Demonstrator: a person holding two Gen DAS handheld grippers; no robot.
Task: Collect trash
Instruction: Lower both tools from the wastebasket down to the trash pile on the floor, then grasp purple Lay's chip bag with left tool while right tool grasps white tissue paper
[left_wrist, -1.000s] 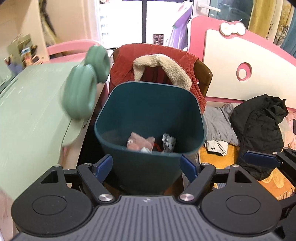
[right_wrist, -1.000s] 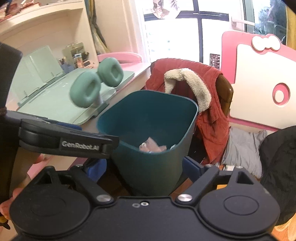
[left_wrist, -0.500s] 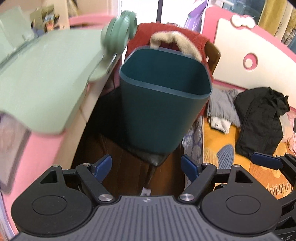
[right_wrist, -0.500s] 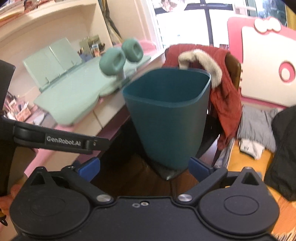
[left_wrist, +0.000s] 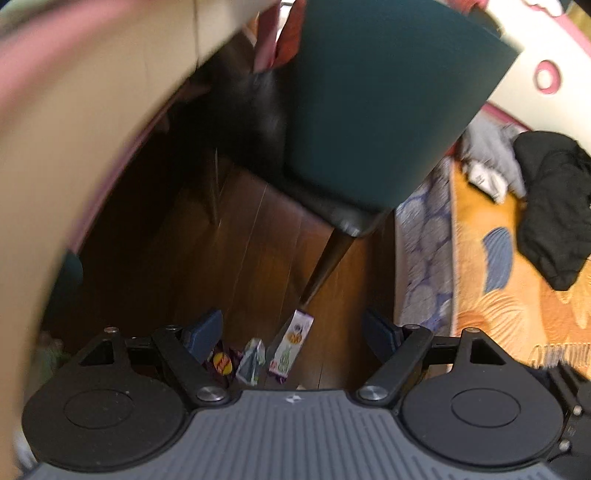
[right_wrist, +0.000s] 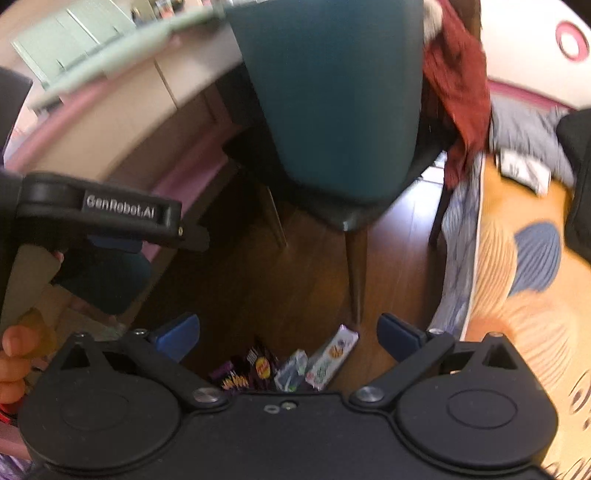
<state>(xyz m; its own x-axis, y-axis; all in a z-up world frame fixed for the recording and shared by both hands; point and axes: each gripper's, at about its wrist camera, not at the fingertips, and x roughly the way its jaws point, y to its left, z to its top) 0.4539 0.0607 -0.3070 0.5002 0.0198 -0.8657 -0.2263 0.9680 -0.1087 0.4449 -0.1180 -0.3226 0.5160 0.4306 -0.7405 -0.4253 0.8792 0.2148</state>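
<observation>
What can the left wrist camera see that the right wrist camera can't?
Only the left wrist view shows most of the black jacket lying on the orange bedspread. Only the right wrist view shows the red coat, the left gripper's side and a person's fingers. Both show the teal bin on the chair and three wrappers on the wooden floor.

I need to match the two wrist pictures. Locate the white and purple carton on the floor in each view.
Left wrist: white and purple carton bottom centre, on the wood floor.
Right wrist: same carton bottom centre, slightly right.
Shared landmark: teal bin above it in both.
</observation>
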